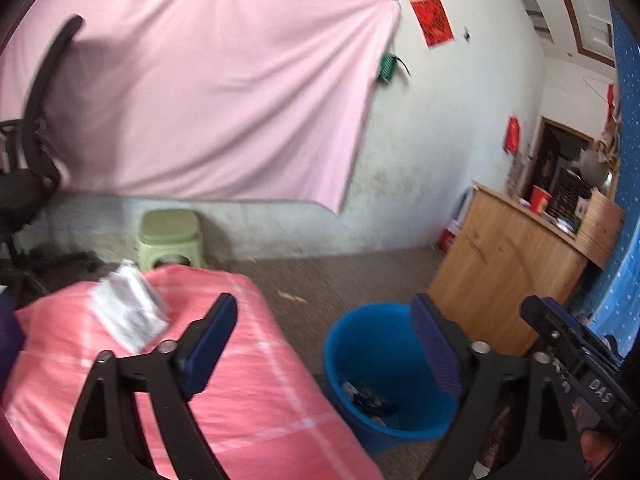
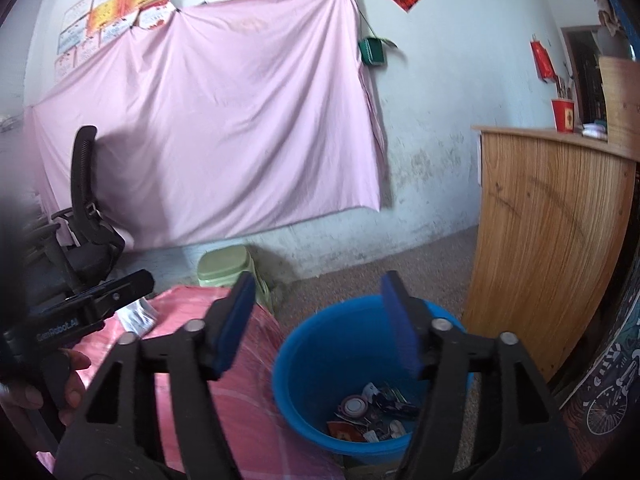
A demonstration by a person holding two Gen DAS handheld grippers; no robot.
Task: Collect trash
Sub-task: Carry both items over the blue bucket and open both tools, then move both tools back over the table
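A blue bucket (image 1: 382, 372) stands on the floor beside the pink-covered table (image 1: 248, 408), with several pieces of trash (image 2: 372, 412) at its bottom. A silver-grey foil packet (image 1: 128, 312) lies on the table's far left part; it also shows in the right wrist view (image 2: 138, 316), partly behind the left gripper's body. My left gripper (image 1: 324, 344) is open and empty, above the table edge and the bucket. My right gripper (image 2: 320, 324) is open and empty, over the bucket (image 2: 320, 360).
A green plastic stool (image 1: 170, 240) stands behind the table by the wall. A black office chair (image 1: 28, 176) is at the left. A wooden cabinet (image 1: 508, 264) stands right of the bucket. A pink sheet (image 1: 200, 88) hangs on the wall.
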